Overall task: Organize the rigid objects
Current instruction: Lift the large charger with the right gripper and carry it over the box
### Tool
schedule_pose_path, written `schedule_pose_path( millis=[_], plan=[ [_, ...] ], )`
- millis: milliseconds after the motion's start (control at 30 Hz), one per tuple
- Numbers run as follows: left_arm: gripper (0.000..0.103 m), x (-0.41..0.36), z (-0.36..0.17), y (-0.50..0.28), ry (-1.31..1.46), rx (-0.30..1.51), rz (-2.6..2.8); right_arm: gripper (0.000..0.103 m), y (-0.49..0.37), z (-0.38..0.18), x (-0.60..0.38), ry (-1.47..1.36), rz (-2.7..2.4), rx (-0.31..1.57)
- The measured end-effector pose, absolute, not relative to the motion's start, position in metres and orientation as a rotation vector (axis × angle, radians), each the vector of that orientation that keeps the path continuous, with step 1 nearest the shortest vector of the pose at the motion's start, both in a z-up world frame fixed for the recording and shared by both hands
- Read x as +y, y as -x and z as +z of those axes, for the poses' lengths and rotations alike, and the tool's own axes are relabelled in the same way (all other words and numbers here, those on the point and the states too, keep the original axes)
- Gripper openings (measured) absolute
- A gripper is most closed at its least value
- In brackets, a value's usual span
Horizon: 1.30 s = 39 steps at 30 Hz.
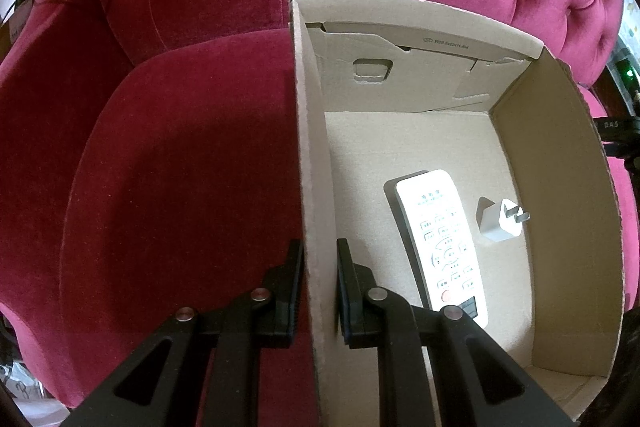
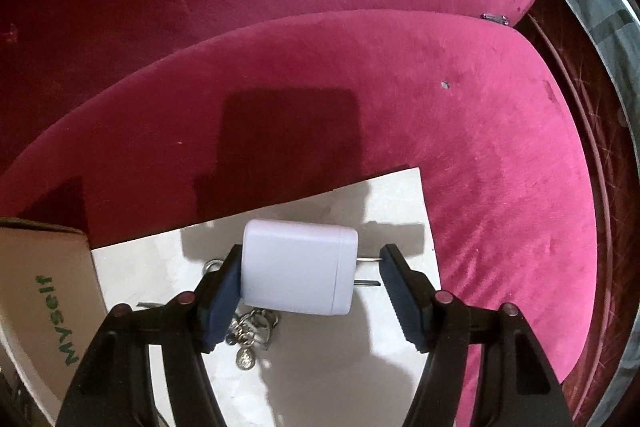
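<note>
right gripper [image 2: 311, 285] first: its jaws are clamped end to end on a white wall charger [image 2: 298, 267], the left blue pad flat on the charger's rounded back and the right pad meeting the tips of its two metal prongs, so it's a grip on the plug, not on air. under it lies a pale square board [image 2: 376, 367] resting on the crimson velvet sofa seat [image 2: 500, 155], with a bunch of keys [image 2: 250, 331] on the board just beneath the charger, half hidden. whether the charger is clear of the board or touching it, can't tell from here. over to the left gripper [image 1: 319, 291]: jaws clenched on the left wall of the open cardboard box [image 1: 308, 147], one finger outside, one inside, pinning the box in place on the seat. inside the box, a white remote control [image 1: 440, 239] lies flat on the floor, and a smaller white plug adapter [image 1: 500, 223] sits just beside it, apart, on its right. so by my reading the step in hand is fetching the next rigid item, and the next move calls for lifting the charger, carrying it across over the box rim and setting it on the bare cardboard without knocking the remote; the prong-tip grip looks like one that could slip. writing: green letters "myself" run up the box's outer side in the right view; small print on the inner flap begins with "w29", the rest too fine to read; the remote's button labels are illegible.
</note>
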State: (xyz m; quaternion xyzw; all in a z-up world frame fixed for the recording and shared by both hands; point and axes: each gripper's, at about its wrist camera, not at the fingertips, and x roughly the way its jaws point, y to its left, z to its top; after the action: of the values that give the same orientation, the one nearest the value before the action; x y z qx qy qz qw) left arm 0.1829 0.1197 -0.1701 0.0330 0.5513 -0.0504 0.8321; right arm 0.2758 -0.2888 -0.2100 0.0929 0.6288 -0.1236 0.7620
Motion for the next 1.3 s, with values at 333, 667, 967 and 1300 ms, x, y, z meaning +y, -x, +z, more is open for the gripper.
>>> schedule_pose_path(
  millis=[333,667,967,1300],
  plan=[
    [0.017,0.118,-0.171,-0.182,-0.065,1.169,-0.104,0.071,-0.257,-0.180,-0.272,-0.155,-0.241,1.328],
    [0.017,0.122,-0.169,-0.183,-0.057,1.169,-0.109,0.071,-0.248,-0.143,-0.239,-0.109,-0.196,1.288],
    [0.017,0.123,-0.168,-0.183,-0.055,1.169,-0.110,0.071,-0.247,-0.119,-0.213,-0.057,-0.149,1.266],
    [0.017,0.123,-0.168,-0.183,-0.055,1.170,-0.112,0.071,-0.244,-0.094,-0.179,-0.006,-0.083,1.256]
  ],
)
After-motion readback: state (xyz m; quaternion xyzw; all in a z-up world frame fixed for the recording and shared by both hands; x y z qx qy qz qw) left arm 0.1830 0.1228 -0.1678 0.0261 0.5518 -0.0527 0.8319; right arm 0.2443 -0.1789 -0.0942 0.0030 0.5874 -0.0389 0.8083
